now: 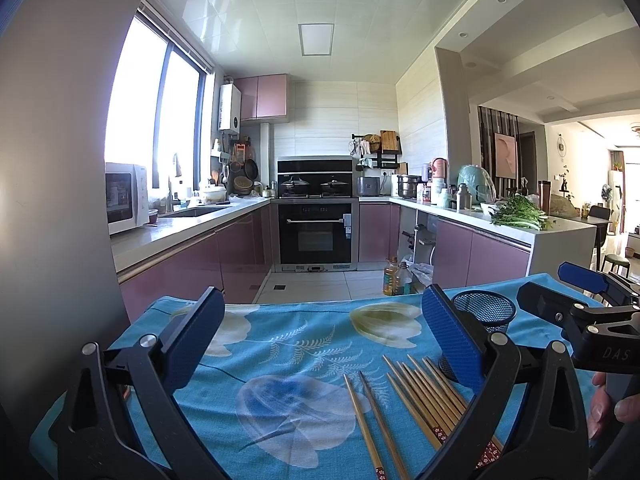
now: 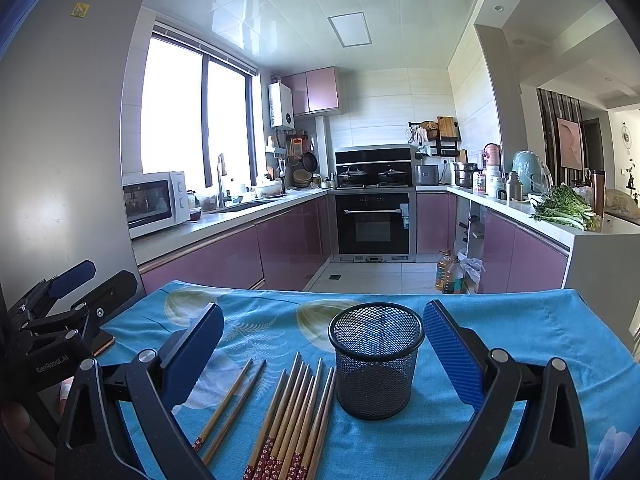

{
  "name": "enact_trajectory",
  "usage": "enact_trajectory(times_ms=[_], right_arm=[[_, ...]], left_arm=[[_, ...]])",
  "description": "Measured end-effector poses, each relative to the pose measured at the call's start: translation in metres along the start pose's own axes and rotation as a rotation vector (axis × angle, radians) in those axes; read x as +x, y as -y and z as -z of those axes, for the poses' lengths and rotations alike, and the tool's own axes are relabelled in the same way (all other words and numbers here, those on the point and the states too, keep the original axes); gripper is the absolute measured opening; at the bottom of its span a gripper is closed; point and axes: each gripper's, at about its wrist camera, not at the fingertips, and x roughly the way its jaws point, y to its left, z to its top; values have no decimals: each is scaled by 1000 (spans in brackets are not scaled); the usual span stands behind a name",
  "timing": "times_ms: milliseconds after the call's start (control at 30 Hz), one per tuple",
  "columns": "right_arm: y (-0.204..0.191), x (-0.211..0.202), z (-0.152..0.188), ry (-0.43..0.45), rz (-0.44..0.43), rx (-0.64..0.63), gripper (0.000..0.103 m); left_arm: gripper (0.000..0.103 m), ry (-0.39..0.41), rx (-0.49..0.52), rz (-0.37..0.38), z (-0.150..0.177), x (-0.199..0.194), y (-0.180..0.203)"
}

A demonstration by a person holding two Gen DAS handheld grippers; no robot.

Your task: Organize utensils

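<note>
Blue-padded, our right claw and left claw both hang spread and empty above the desk. The black mesh cup stands upright; bamboo chopsticks lie just left of it.

Both the left gripper and right gripper seemingly gape empty.

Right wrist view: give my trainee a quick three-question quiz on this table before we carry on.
1. True or false: the mesh cup already holds chopsticks.
2. Which lies nearer the cup: A) the loose pair or B) the bundle of chopsticks?
3. Fill in: both the left gripper and right gripper are ___.

Key: 1 false, it looks empty; 2 B; 3 open.
</note>
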Motion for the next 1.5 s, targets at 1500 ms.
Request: enact_trajectory(times_ms=[1500], right_arm=[[5, 5, 4, -28, -18, 12, 97]], left_arm=[[97, -53, 4, 10, 7, 7, 0]])
